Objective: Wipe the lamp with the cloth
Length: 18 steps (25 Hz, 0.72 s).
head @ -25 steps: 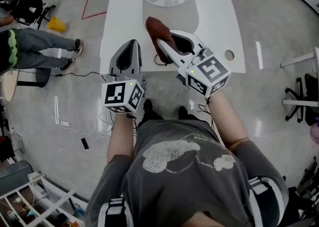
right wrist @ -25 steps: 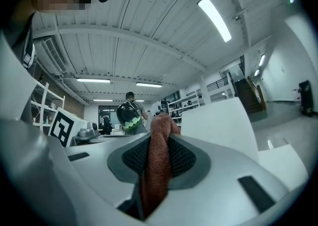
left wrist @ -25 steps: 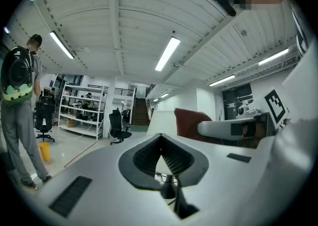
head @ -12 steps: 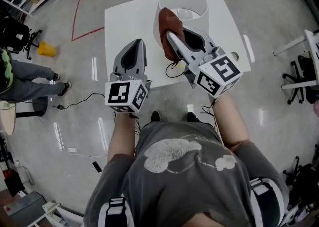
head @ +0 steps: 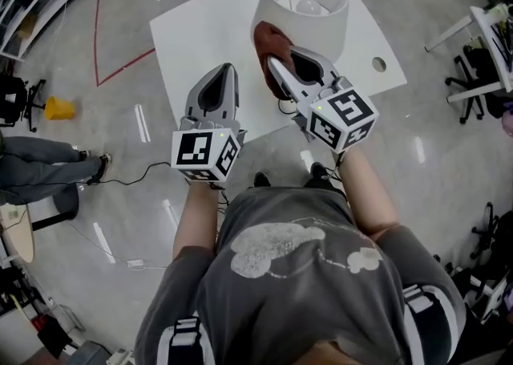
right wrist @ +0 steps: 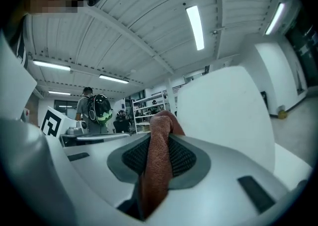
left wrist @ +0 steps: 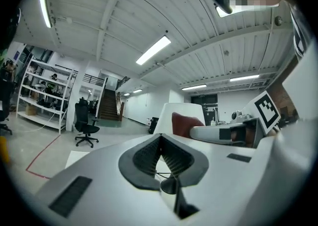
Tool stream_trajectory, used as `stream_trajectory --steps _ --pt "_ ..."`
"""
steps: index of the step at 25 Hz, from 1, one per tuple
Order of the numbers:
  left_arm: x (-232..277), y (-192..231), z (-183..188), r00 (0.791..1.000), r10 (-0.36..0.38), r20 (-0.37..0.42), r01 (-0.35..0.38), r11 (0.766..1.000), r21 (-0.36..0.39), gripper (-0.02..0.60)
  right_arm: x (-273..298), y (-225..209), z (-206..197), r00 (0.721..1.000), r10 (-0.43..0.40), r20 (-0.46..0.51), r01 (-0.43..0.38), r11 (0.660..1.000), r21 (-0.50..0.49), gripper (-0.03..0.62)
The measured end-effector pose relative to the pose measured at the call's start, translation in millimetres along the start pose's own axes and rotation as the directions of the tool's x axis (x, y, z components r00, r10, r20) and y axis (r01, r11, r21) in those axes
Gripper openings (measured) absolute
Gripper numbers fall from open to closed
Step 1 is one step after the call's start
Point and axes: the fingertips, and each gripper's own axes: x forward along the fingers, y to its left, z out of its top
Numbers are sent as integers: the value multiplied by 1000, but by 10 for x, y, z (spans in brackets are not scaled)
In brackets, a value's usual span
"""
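Cloth (head: 269, 39), rust-brown and bunched, lies against white lampshade (head: 319, 25).

Lamp (head: 309, 10) blocking far side of table (head: 200, 42), bare surface to its left, before left hand-held gripper (head: 220, 71)

Here's the table (head: 200, 42), and the lamp (head: 309, 26) stands on its far part, toward the right side, with a bulb (head: 309, 7) inside the shade. The cloth (head: 271, 37) sits between the jaws of the right gripper (head: 271, 60), up against the lamp's near-left side. Just left of it, the left gripper (head: 220, 68) hangs above the near part of the table, apart from the lamp, jaws together on nothing. Right of the lamp there's a round hole (head: 379, 64) in the tabletop. On the floor, a cable (head: 128, 181) trails off to the left of the table. Another person (head: 40, 159) stands far left, and an office chair (head: 473, 87) sits well to the right.
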Motion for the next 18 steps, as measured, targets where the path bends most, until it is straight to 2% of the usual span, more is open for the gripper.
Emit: stream_trajectory --steps 5,11,14,18 --pt "-91 111 -174 998 -35 -48 34 999 -21 8 55 -3 -396 996 -66 -62 70 995 68 86" --pt "-192 188 -347 995 -32 -94 29 999 -37 8 -25 11 -827 985 -95 -142 112 986 120 86" --pt "-173 128 -370 995 -25 -100 22 999 -33 8 -80 -5 -874 985 -91 -149 109 987 120 86" --pt "-152 -83 -352 996 -31 -79 29 999 -25 8 -129 13 -750 992 -42 -122 56 992 114 86"
